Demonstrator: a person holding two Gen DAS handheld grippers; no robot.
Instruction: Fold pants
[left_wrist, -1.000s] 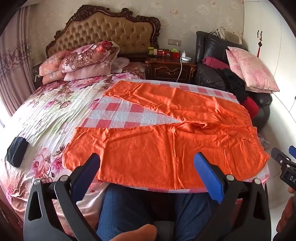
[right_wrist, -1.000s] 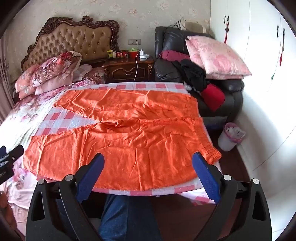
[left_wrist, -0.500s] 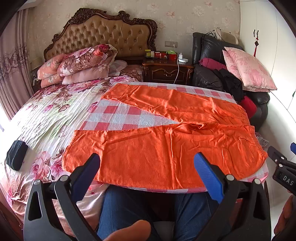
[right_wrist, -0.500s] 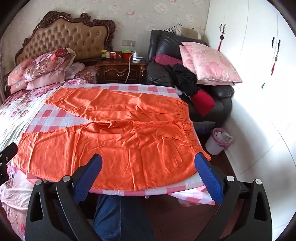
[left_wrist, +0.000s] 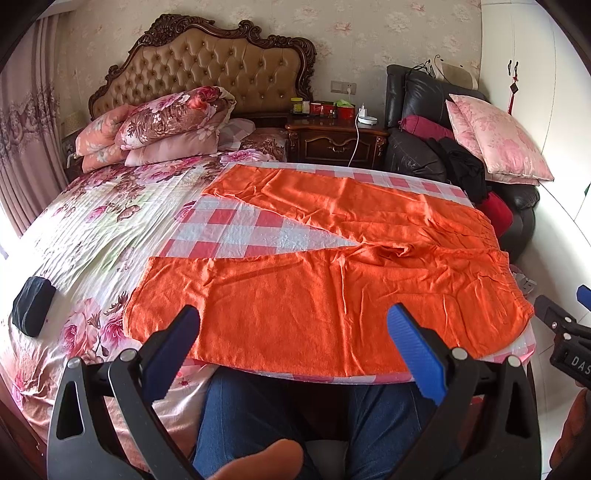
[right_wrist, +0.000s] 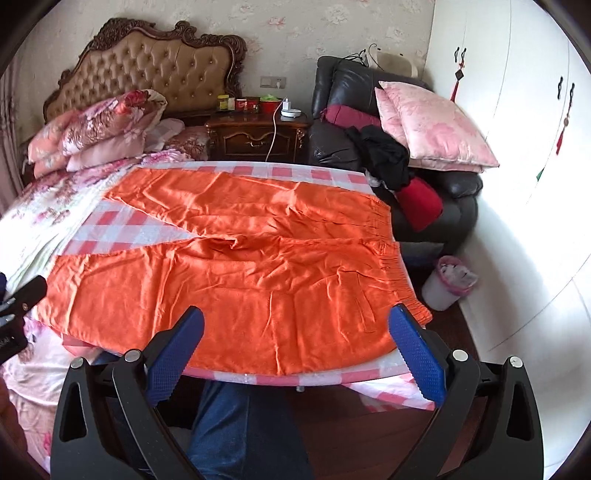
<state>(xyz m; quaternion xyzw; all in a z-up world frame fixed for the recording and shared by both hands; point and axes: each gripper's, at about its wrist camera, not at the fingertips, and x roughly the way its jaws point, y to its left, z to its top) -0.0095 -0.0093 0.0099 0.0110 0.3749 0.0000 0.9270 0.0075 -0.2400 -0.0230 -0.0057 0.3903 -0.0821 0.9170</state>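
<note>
Nearest the cameras, the left hand-held gripper (left_wrist: 293, 345) is held with its blue-padded fingers (left_wrist: 417, 354) spread wide and nothing between them; the right hand-held gripper (right_wrist: 295, 347) is likewise held wide apart and empty. Both are poised just short of the near edge of the cloth, above the person's jeans-clad legs (left_wrist: 255, 417).

Just beyond the fingertips, the orange pants (left_wrist: 332, 295) are laid out flat on a pink-and-white checked cloth (left_wrist: 236, 229) — the waistband (right_wrist: 397, 266) is turned toward the right side, and the two legs are spread apart in a V toward the left, with checked cloth seen between them. The near leg is wrinkled and its lower edge lies close to the cloth's front border.

To the left, a floral bedspread (left_wrist: 92, 229) is seen, with a small dark object (left_wrist: 33, 310) lying on it well apart from the pants. Farther back, stacked floral pillows (left_wrist: 166, 122) are set against a tufted headboard (left_wrist: 207, 70). Beside the bed a wooden nightstand (left_wrist: 336, 140) is seen, then a black armchair (right_wrist: 347, 122) loaded with a pink cushion (right_wrist: 436, 129) and dark clothes — a small waste bin (right_wrist: 448, 282) stands on the floor at the right.
</note>
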